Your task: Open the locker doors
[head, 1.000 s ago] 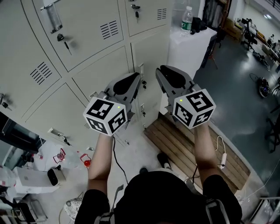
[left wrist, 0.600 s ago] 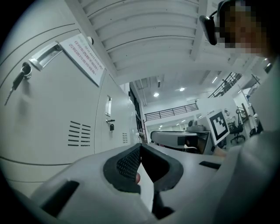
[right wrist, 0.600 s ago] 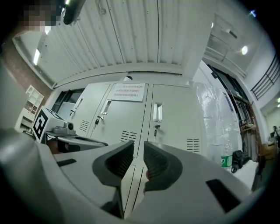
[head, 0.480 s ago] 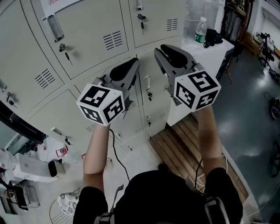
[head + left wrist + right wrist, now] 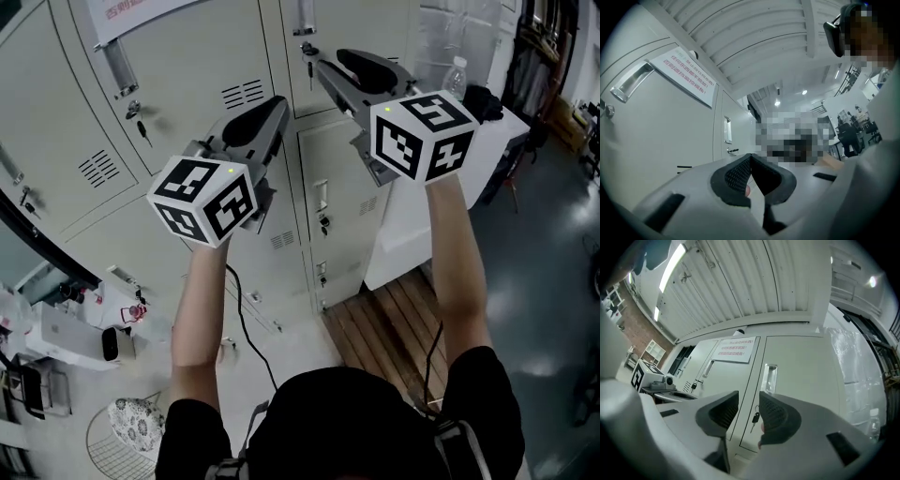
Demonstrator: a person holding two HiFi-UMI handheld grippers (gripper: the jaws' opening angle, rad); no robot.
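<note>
Industrial workshop or lab: bank of grey metal lockers [image 5: 187, 75], corrugated roof [image 5: 754, 282], polished concrete floor [image 5: 553, 272].

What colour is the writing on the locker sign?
Red, on a white sign. It shows best in the left gripper view.

A water bottle [image 5: 457, 77] stands on a white cabinet [image 5: 412, 234] near a wooden pallet [image 5: 384, 323]
</note>
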